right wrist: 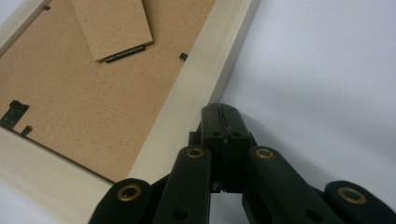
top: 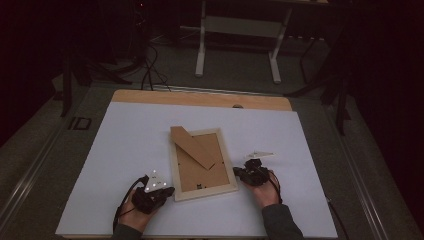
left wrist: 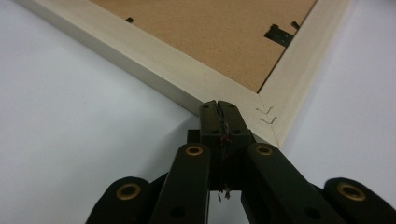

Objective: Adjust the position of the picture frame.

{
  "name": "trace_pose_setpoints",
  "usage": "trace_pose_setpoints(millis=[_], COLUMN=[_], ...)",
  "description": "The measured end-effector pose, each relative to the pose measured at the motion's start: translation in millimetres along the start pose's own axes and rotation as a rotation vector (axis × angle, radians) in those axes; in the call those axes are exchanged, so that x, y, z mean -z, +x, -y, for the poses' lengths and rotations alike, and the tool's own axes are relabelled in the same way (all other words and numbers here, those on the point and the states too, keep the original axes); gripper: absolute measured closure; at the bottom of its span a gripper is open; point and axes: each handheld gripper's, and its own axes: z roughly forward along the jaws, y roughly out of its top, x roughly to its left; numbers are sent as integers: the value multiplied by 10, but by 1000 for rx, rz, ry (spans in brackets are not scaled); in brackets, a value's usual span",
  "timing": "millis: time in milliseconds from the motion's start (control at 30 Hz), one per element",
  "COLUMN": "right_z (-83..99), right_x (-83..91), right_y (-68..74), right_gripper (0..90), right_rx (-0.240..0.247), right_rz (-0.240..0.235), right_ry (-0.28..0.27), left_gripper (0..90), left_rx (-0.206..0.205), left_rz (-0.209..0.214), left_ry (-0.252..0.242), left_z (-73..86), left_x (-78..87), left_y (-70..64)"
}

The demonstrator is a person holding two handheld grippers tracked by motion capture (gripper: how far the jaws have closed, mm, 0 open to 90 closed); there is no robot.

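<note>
A pale wooden picture frame (top: 176, 170) lies face down on the white table, its brown backing board (top: 200, 167) up and its stand flap (top: 192, 146) folded out. My left gripper (top: 167, 192) is shut with nothing in it, its tip against the frame's near left corner (left wrist: 261, 114). In the left gripper view the closed jaws meet at that gripper (left wrist: 218, 106). My right gripper (top: 239, 173) is shut and empty too, its tip (right wrist: 219, 112) resting by the frame's right rail (right wrist: 205, 79). Small black turn clips (left wrist: 279, 34) hold the backing.
The white table top (top: 125, 145) has a wooden strip (top: 200, 97) along its far edge. Beyond it, on the dark floor, stand a white table base (top: 237, 40) and cables (top: 150, 70). Free white surface lies left and right of the frame.
</note>
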Motion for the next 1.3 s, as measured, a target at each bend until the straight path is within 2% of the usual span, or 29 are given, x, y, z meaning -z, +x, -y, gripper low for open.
trace_pose_setpoints(millis=[67,133,167,233,333,500,600,767,800,867,1100,1167,1200,1233,1267,1300], right_z=[7,17,17,33,47,74,113,136,148,161,169,170,171,171,174,174], right_x=[19,57,57,159,264,372,417,420,415,401,356,353,350,350,345,345], right_y=[-22,-42,-42,-90,-134,-148,-138,-123,-113,-104,-97,-99,-114,-114,-129,-129], right_gripper=[900,900,900,900,900,900,900,900,900,900,900,900,900,900,900,900], right_rx=[0,4,4,3,4,11,15,24,29,28,38,43,46,46,51,51], right_rz=[2,16,16,29,36,36,31,43,48,49,57,62,70,70,81,81], right_ry=[-4,-4,-4,-17,-31,-41,-53,-52,-50,-46,-33,-32,-34,-34,-32,-32], left_gripper=[900,900,900,900,900,900,900,900,900,900,900,900,900,900,900,900], left_rx=[-32,-54,-54,-80,-86,-103,-89,-83,-103,-113,-99,-74,-32,-32,-8,-8], left_rz=[-10,-11,-11,7,31,34,57,89,94,90,107,102,100,100,89,89], left_ry=[7,7,7,2,-6,-18,-30,-29,-4,-9,-20,-41,-65,-65,-85,-85], left_z=[-21,-43,-43,-78,-112,-161,-202,-237,-255,-279,-315,-327,-347,-347,-373,-373], left_x=[-17,-43,-43,-80,-126,-200,-265,-354,-413,-435,-460,-421,-363,-363,-282,-282], left_y=[-76,-160,-160,-262,-341,-436,-481,-536,-582,-616,-585,-520,-426,-426,-314,-314])
